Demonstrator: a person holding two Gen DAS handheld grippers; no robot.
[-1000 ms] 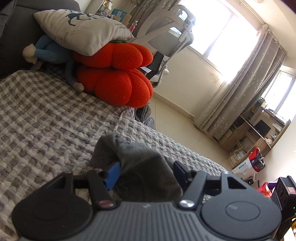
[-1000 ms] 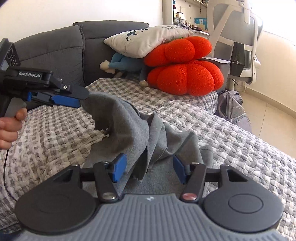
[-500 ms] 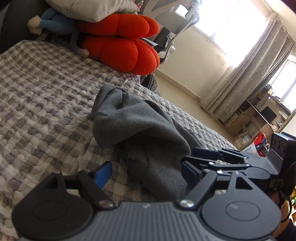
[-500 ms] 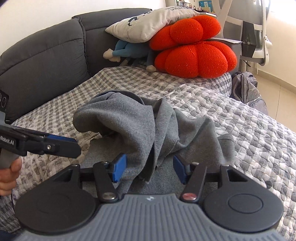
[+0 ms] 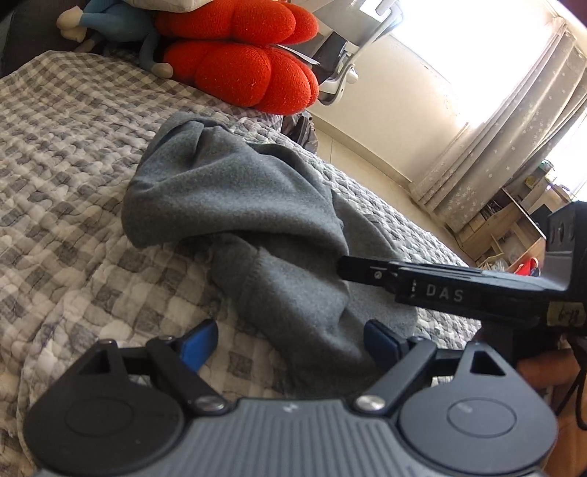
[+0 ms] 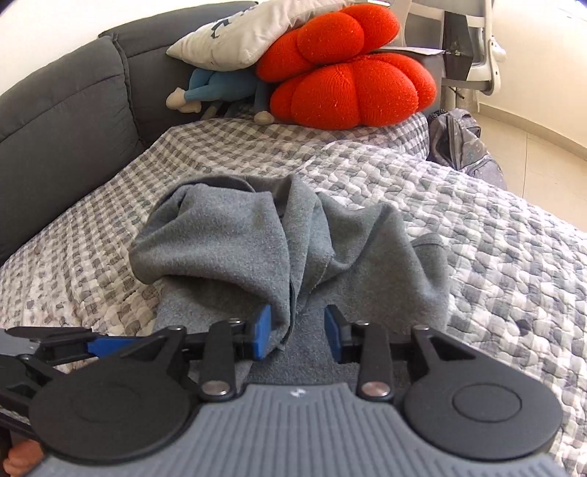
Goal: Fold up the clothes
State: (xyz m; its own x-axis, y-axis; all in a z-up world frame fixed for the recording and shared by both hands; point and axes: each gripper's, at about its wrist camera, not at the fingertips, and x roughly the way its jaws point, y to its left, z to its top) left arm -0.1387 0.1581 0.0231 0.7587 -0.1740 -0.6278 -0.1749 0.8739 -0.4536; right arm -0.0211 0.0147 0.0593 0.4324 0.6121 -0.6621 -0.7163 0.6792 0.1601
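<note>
Garment: grey fleece garment [image 6: 256, 242] bunched on checked quilt [image 6: 495, 257], long axis running away from both grippers.
Right gripper [image 6: 297, 332]: nearer, jaws closing around hem, not yet clamped.
Left gripper [image 5: 290, 341]: jaws apart, opening wider, gripping nothing.

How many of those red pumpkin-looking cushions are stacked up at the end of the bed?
2: the lower red cushion lies on the checked quilt; the upper red cushion sits on it, tucked under the white pillow. None other shows.

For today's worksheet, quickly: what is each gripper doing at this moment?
Left gripper: open and opening, holding nothing.
Right gripper: closing around a fold of the grey garment, pads not yet pressing.
</note>
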